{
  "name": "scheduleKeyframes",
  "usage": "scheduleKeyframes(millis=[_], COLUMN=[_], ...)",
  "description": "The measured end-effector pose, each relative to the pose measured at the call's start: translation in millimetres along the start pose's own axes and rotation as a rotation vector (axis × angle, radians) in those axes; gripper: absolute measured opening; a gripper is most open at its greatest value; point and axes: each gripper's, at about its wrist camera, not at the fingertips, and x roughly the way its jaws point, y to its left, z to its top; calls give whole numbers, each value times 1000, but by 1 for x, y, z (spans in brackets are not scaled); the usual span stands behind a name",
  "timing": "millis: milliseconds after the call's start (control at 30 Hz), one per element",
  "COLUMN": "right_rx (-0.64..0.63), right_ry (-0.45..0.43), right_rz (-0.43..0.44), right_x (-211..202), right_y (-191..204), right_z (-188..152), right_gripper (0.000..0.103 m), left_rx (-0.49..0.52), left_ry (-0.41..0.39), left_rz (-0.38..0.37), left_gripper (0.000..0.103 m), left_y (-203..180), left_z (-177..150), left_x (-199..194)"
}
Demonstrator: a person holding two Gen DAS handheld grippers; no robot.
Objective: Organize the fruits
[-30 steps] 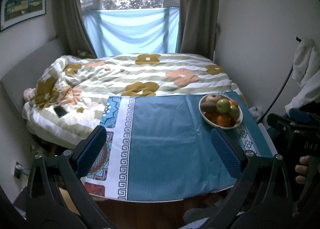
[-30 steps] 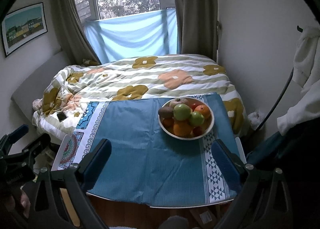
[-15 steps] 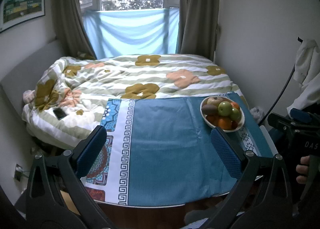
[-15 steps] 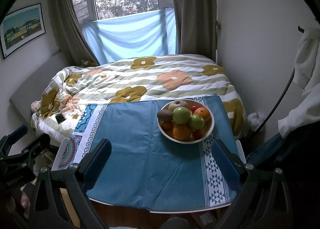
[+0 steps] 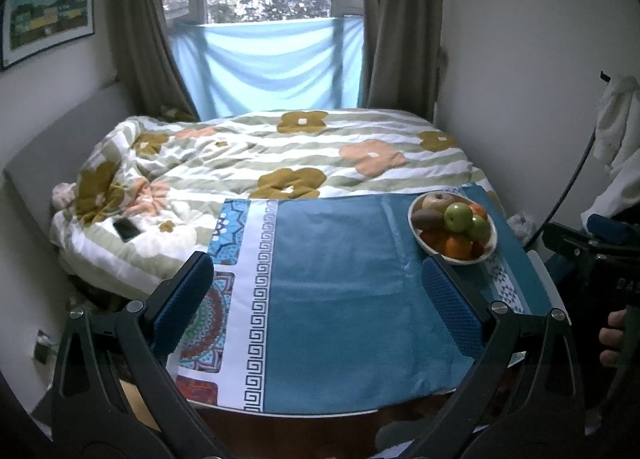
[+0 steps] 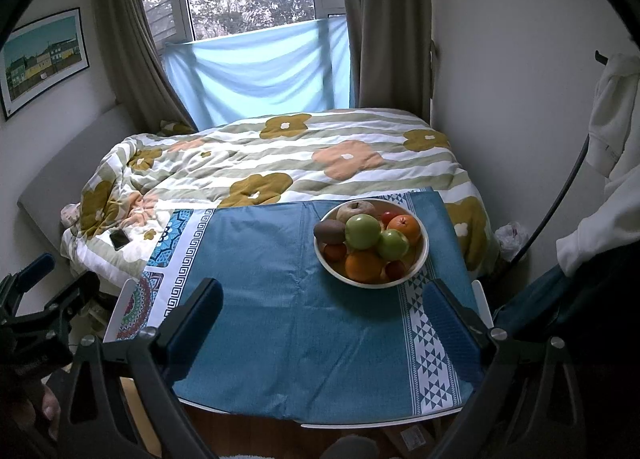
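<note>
My left gripper (image 5: 316,299) and right gripper (image 6: 320,315) both gape empty above the blue patterned tablecloth (image 6: 280,319); the cream round fruit bowl (image 6: 416,267) (piled high) sits at one o'clock.

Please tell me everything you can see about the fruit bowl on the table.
The bowl is round, shallow and cream-white, perhaps ceramic. It stands upright on the blue tablecloth, toward the table's far right side. Piled inside are two green apples, two oranges, a brown kiwi-like fruit, a pale brownish fruit and small red ones. Neither gripper touches it.
</note>
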Motion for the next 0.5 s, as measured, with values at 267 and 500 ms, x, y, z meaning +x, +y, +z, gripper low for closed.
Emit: scheduleKeyframes(millis=[267,500], right_rx=[1,1], right_ry=[0,1], right_rz=[0,1], right_x=[1,1], right_y=[-1,-2], right_z=[1,1], right_gripper=[100,100], left_rx=[-12,3], left_ry=[-9,-14], left_rz=[5,11], left_gripper=[103,103], left_y=[7,4], left_z=[-2,-2], left_x=[0,1])
